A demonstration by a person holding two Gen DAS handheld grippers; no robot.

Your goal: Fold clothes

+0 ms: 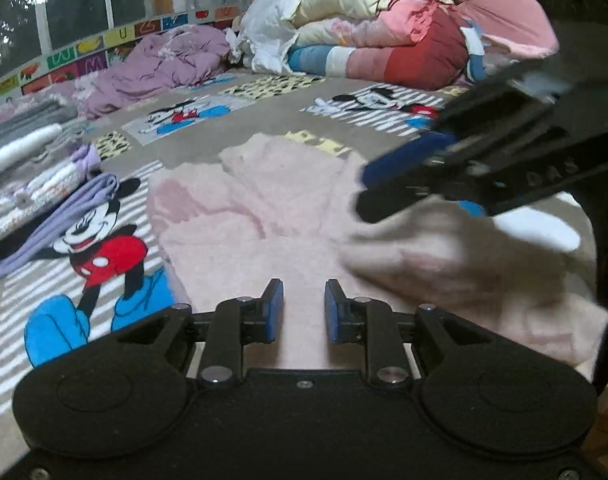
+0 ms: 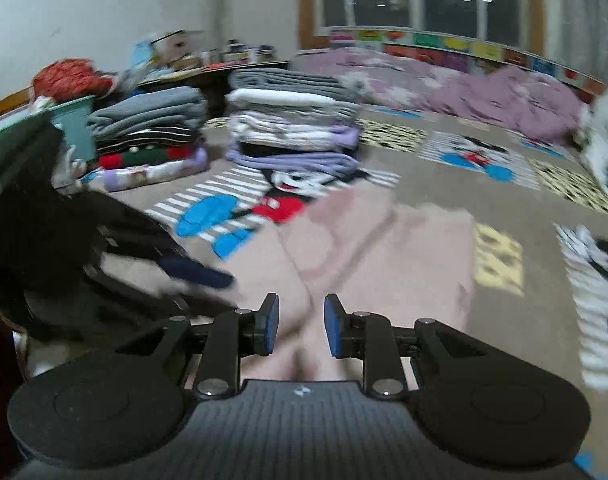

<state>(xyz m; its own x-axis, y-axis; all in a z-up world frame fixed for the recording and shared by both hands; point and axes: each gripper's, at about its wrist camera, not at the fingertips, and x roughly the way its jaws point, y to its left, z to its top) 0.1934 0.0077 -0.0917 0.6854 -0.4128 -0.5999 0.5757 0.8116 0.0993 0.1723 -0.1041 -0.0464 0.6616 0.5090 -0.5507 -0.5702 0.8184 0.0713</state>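
Note:
A pale pink fuzzy garment (image 1: pixel 244 208) lies spread on the cartoon-print bed cover (image 1: pixel 104 256). My left gripper (image 1: pixel 304 294) hovers open over its near edge, nothing between the pads. From the right, my right gripper (image 1: pixel 369 188) reaches in, motion-blurred, fingers apart just above a raised fold of the pink cloth (image 1: pixel 423 252). In the right wrist view the right gripper (image 2: pixel 302 310) is open over a crease in the pink garment (image 2: pixel 383 240). The left gripper (image 2: pixel 228 288) shows blurred at the left there.
Two stacks of folded clothes (image 2: pixel 296 132) (image 2: pixel 152 136) stand on the bed's far left, beside a teal bin (image 2: pixel 78 128). A heap of rolled bedding (image 1: pixel 383 32) and a crumpled purple blanket (image 1: pixel 164 60) lie by the window.

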